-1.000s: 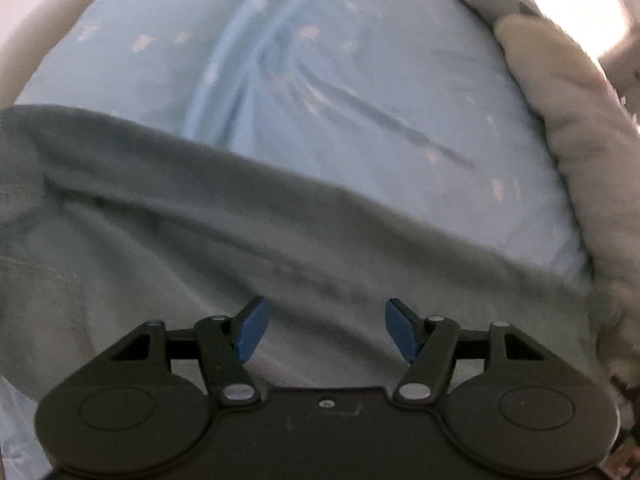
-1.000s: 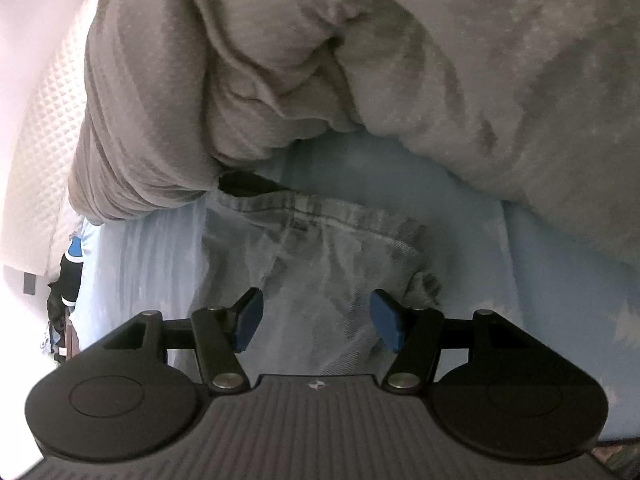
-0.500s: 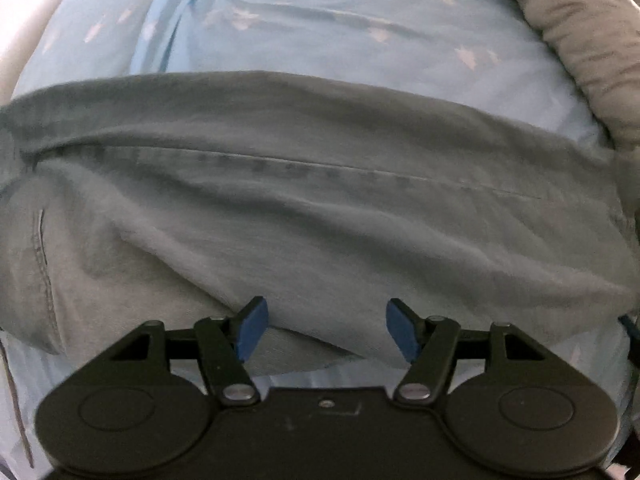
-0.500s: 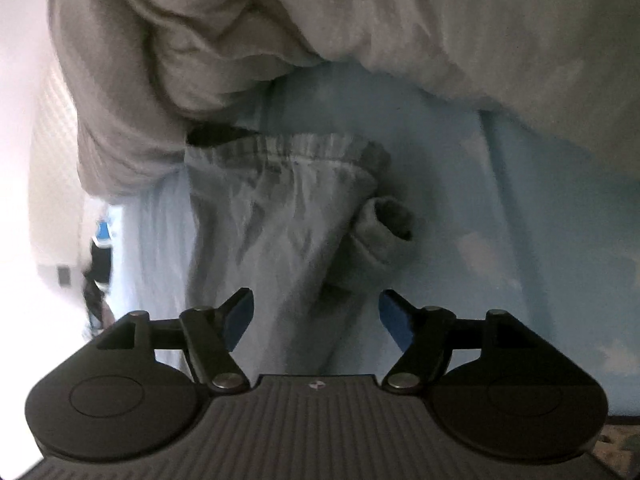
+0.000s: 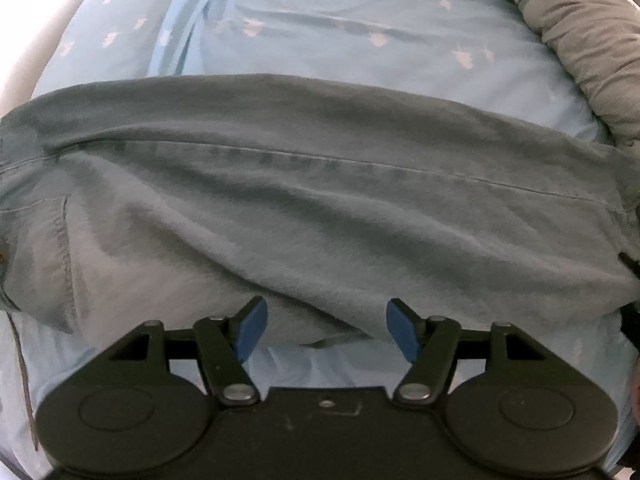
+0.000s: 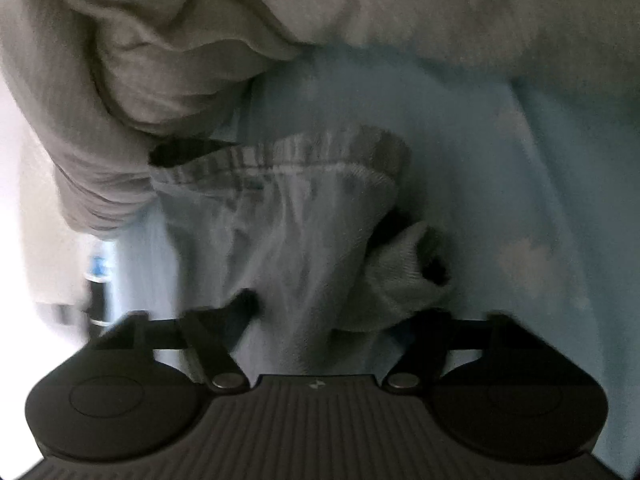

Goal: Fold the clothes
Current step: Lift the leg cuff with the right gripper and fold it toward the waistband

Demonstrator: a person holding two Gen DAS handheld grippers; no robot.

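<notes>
Left wrist view: the grey-blue trousers (image 5: 320, 208) lie lengthwise across the bed (image 5: 360, 40), seam running side to side; the left gripper (image 5: 323, 326) hangs released over their near edge.

Right wrist view: the waistband points away; the right gripper (image 6: 320, 308) has been closing, trouser cloth between its jaws, grip unclear.

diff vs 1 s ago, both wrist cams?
The right gripper has come down onto the waistband end of the trousers, its jaws just closing, with cloth now between them. In the left view more of the trousers shows, the near edge now at the left gripper. That gripper stays open; sheet and grey blanket are unchanged.
</notes>
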